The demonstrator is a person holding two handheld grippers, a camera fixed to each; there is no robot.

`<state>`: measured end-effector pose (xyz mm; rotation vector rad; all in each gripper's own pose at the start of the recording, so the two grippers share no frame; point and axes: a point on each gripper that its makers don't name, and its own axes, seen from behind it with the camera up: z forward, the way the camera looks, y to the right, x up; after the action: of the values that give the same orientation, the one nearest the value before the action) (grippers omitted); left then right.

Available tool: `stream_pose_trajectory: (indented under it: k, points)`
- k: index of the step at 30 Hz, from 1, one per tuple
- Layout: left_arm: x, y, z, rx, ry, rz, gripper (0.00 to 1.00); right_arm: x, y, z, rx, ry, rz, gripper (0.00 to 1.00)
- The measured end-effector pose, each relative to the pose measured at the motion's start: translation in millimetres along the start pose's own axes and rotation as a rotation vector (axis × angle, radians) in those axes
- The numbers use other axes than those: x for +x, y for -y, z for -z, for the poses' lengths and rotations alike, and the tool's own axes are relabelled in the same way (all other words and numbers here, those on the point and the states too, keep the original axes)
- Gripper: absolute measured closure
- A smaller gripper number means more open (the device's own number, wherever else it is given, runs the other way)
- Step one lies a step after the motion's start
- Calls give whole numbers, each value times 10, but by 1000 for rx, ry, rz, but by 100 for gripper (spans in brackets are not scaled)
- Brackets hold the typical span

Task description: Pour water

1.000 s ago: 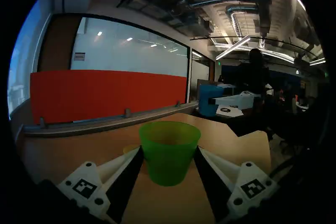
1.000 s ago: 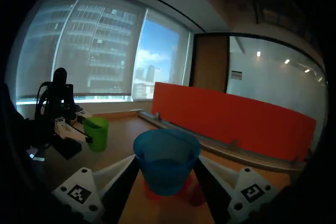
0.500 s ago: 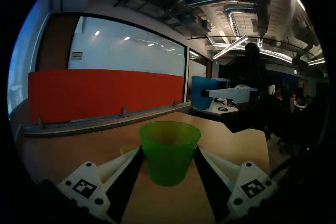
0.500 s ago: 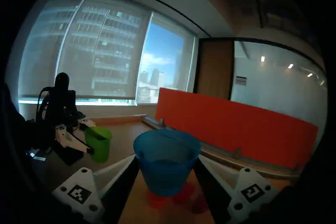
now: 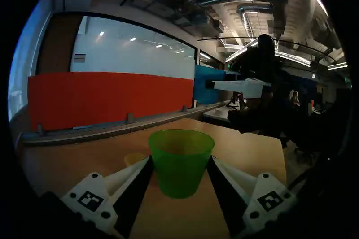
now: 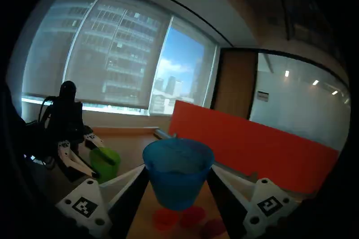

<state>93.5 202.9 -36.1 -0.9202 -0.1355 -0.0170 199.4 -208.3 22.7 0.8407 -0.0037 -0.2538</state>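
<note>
Left claw (image 5: 181, 162) is clenched on the green cup (image 5: 181, 169), one finger pressed against each side. The cup sits upright, mouth up, right between the fingertips. Whether its base touches the table (image 5: 251, 147) under the claw, I cannot tell. Just beyond this claw's left finger, a small yellow thing (image 5: 133, 158) lies on the wood, half hidden by the finger. Ahead and up to the right of the claw, well apart from it, the blue cup (image 5: 202, 92) hangs in the air, gripped by white fingers, with the dark figure of a person (image 5: 264, 66) behind it. An orange partition (image 5: 107, 97) runs along the table's far edge.

Over to the right gripper view: right claw (image 6: 178, 174) is grasping the blue cup, both fingers tight on its sides. The cup is upright and held clear above the table. Below it, under the fingertips, three red discs (image 6: 166, 219) lie flat on the wood, close together. The cup wall is translucent, and how much is inside I cannot make out. Off to this claw's left and lower down, the left claw shows farther away with the green cup in its fingers, mouth open upward. A big window (image 6: 112, 68) rises behind it.
</note>
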Motion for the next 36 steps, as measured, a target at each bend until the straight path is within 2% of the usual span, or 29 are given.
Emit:
stream_pose_trajectory:
  k: [18, 26, 36]
  points:
    - [20, -126, -73, -25, -4, -14, 18, 321, 84, -194, 40, -15, 154, 13]
    - [40, -145, -76, -29, -9, -11, 18, 432, 166, -291, 49, -9, 246, 13]
    - [60, -137, -87, -34, -13, -9, 18, 527, 216, -375, 59, -13, 314, 13]
